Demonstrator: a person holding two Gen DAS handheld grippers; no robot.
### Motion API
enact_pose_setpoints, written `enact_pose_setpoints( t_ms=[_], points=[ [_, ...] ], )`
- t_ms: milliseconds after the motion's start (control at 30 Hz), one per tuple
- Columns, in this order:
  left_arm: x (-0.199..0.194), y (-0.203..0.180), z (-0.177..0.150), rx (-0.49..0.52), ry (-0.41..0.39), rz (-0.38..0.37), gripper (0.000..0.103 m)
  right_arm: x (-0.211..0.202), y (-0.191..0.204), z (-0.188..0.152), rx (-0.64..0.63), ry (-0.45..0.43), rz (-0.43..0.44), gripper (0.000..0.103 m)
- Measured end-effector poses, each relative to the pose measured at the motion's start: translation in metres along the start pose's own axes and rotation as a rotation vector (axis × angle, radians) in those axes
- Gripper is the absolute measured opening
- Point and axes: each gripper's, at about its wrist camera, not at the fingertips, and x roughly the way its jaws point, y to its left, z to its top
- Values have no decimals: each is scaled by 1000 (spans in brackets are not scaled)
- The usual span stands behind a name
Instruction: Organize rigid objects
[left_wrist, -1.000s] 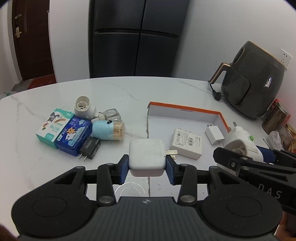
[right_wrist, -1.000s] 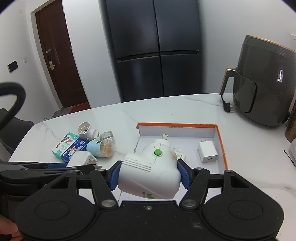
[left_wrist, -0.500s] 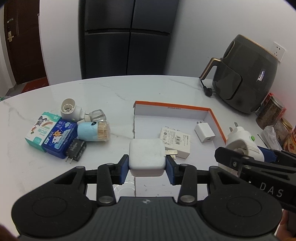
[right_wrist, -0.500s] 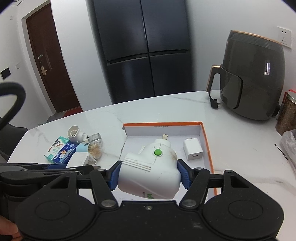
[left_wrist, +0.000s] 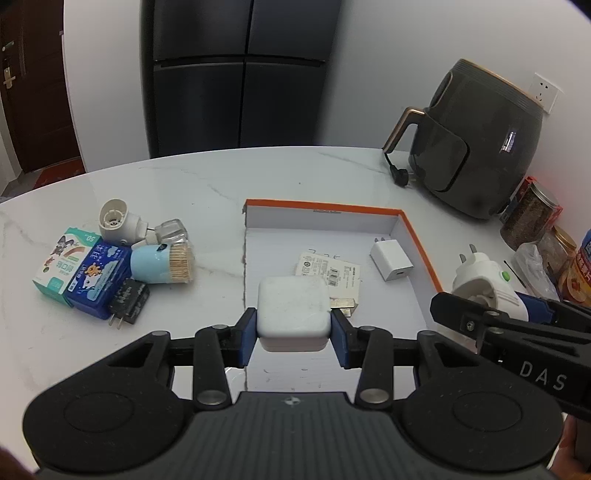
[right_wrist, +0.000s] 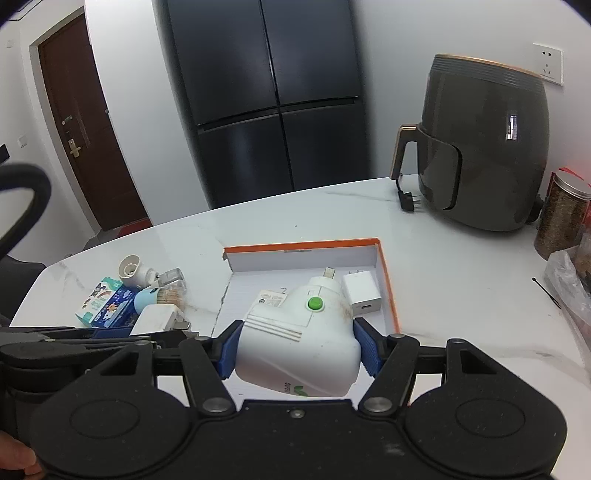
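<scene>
My left gripper is shut on a square white charger, held over the near left part of the orange-edged white box. My right gripper is shut on a white plug-in adapter with a green button, held over the box's near edge. The adapter also shows in the left wrist view, right of the box. Inside the box lie a small white charger and a flat labelled white charger.
Left of the box sit a white plug-in device, a blue toothpick holder, two small boxes and a black plug. A dark air fryer stands back right, with jars along the right edge.
Both grippers have moved right and forward with their loads, from beside the box's left wall to over the box. The clutter on the left has slid further left in both views.
</scene>
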Motion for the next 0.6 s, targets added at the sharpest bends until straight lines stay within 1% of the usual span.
enact_pose_setpoints(
  t_ms=[600],
  points=[
    [5, -15, 1, 19, 4, -14, 42, -4, -13, 0, 18, -5, -20, 76]
  ],
)
